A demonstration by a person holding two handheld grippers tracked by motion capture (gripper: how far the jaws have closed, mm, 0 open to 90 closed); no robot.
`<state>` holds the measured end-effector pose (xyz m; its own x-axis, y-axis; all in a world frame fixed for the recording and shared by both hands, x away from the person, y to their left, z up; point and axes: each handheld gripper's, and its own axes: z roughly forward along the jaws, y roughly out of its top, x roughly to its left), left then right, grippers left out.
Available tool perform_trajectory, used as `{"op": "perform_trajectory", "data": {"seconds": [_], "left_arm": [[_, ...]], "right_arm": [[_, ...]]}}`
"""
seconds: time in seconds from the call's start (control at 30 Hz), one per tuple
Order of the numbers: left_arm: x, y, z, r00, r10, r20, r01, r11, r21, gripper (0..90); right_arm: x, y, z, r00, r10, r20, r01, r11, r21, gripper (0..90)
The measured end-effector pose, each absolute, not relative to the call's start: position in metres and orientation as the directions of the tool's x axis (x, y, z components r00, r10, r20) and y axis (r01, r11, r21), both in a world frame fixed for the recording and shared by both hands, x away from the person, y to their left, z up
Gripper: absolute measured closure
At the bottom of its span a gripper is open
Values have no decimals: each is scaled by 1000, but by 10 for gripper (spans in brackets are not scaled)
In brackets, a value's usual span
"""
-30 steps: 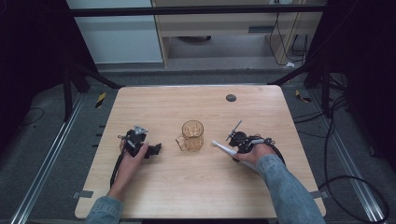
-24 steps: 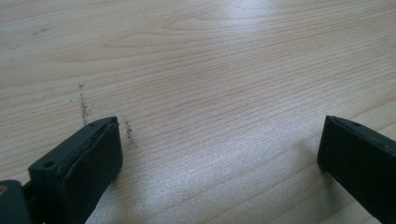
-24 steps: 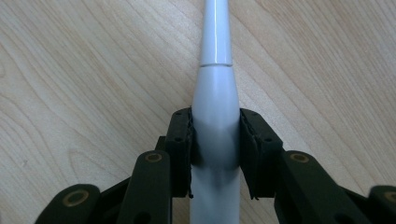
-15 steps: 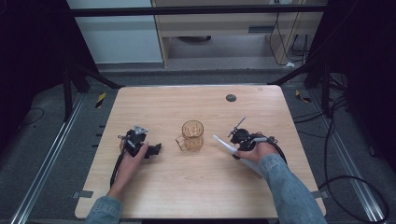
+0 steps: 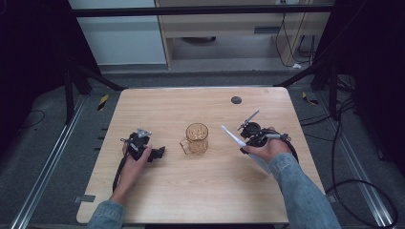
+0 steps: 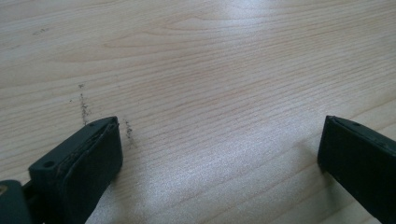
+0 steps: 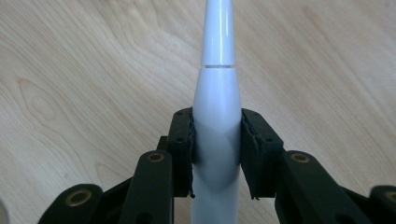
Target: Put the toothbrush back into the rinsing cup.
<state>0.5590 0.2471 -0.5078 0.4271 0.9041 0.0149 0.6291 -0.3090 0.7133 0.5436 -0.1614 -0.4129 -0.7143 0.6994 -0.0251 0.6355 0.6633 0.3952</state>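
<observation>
The right gripper [image 7: 216, 154] pinches a white electric toothbrush [image 7: 217, 126] by its body, the slim neck pointing away past the jaws. An amber glass mug [image 5: 196, 138] stands between the grippers on the wooden table [image 5: 191, 191]. The left gripper [image 6: 219, 154] rests there with jaws spread wide, nothing between them.

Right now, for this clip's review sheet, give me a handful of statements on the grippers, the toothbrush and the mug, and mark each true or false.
1. The right gripper is clamped on the white electric toothbrush. True.
2. The left gripper holds the glass mug. False: its jaws stand wide apart over bare table, with nothing between them.
3. The mug stands upright between the two grippers. True.
4. The toothbrush stands inside the mug. False: it is outside the mug, to its right in the high view, held in the right gripper.
5. The mug lies tipped on its side. False: it is upright.
</observation>
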Motion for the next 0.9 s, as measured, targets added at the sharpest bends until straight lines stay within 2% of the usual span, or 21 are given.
{"op": "perform_trajectory", "data": {"seconds": [0.37, 0.9], "left_arm": [[559, 247, -508, 427, 904, 15, 629, -309, 713, 0], [559, 247, -508, 427, 904, 16, 629, -310, 713, 0]], "right_arm": [[546, -164, -395, -687, 725, -48, 606, 609, 512, 669], [557, -134, -375, -664, 744, -78, 538, 547, 641, 669]]}}
